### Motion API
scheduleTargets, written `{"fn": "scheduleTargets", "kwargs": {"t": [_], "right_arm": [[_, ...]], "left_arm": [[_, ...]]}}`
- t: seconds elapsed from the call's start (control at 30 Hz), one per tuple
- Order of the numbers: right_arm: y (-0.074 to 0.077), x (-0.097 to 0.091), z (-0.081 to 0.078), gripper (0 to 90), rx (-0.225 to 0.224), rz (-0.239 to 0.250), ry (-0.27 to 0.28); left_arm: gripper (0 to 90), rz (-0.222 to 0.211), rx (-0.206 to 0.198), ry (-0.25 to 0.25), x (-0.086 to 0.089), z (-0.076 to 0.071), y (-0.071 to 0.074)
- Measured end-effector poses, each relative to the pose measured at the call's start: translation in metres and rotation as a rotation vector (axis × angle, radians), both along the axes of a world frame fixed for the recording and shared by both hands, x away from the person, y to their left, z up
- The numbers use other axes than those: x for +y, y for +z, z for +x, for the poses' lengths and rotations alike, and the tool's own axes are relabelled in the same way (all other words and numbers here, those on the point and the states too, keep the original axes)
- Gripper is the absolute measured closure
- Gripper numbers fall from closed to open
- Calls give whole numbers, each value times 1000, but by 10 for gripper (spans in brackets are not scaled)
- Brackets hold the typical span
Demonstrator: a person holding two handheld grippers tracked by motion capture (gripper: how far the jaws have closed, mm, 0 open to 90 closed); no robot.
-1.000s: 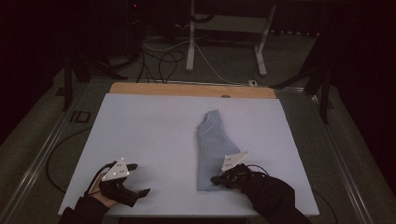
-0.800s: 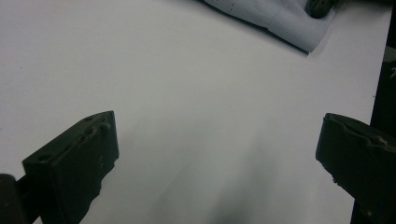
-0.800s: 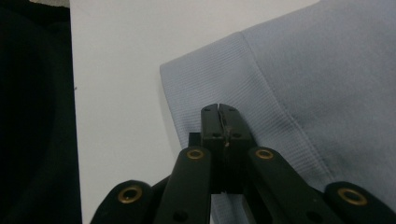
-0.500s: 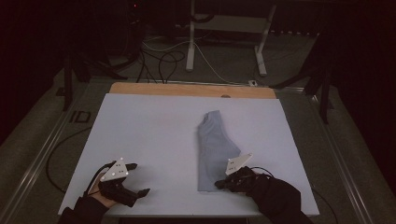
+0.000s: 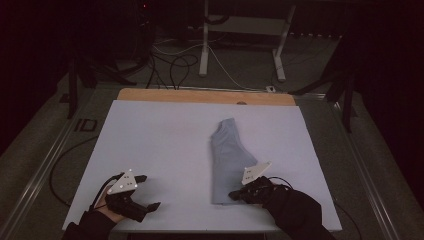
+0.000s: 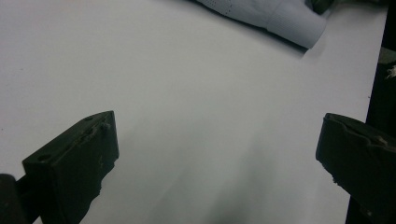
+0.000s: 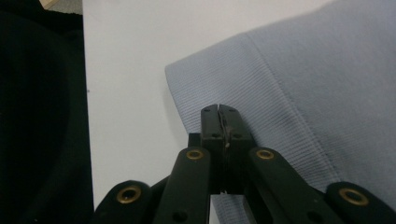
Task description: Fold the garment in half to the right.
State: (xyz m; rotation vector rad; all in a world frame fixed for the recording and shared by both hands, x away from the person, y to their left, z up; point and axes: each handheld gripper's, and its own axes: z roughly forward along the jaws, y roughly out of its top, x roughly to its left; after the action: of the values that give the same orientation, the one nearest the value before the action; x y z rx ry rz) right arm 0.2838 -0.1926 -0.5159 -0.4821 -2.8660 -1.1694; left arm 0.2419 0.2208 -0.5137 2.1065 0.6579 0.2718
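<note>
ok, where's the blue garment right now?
In the high view the folded blue garment lies flat on the white table top, right of centre, its near hem at the right gripper, whose jaws are shut there.

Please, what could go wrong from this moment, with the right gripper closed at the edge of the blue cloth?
1. The right gripper is shut on the ribbed hem of the cloth; the bite looks thin, so the hem may slip out when pulled.
2. The left gripper stands open, apart from the cloth, on the bare table; a one-sided pull may drag or bunch the folded cloth.
3. The cloth's near end lies close to the table's near edge, so it could slide off.
</note>
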Motion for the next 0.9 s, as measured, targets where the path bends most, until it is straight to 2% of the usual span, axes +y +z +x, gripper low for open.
{"fn": "scheduleTargets", "kwargs": {"t": [0.07,0.1,0.2,0.23,0.27,0.3,0.33,0.4,0.43,0.5,0.53,0.63,0.7,0.8,0.9], "right_arm": [[6,1,1,895,-18,25,3],[8,1,2,863,-26,31,3],[12,3,5,784,-35,36,-27],[12,3,5,784,-35,36,-27],[13,3,6,747,-33,44,-32],[14,3,9,650,-24,62,-28],[14,4,9,594,-20,66,-29],[16,4,11,486,-34,76,-34],[17,3,12,432,-28,85,-44],[20,3,13,359,-29,91,-57],[22,3,13,351,-29,91,-62],[26,2,14,257,-53,100,-83],[27,1,16,145,-33,102,-80],[27,2,16,89,-46,95,-78],[28,1,19,86,-52,109,-99]], "left_arm": [[6,-3,-2,6,1,0,1],[6,-4,-3,5,1,0,1],[6,-3,-6,2,2,-1,2],[6,-3,-6,2,2,-1,2],[6,-6,-4,8,2,-1,2],[6,-6,-4,7,3,-1,2],[6,-6,-5,7,3,-1,2],[6,-8,-5,9,4,-1,3],[6,-7,-7,12,5,-1,3],[6,-9,-11,11,6,-1,4],[6,-10,-10,12,6,-1,4],[6,-9,-8,17,7,-1,4],[6,-9,-8,14,7,-1,4],[6,-9,-5,14,7,-1,4],[6,-7,-5,8,7,-1,4]]}}
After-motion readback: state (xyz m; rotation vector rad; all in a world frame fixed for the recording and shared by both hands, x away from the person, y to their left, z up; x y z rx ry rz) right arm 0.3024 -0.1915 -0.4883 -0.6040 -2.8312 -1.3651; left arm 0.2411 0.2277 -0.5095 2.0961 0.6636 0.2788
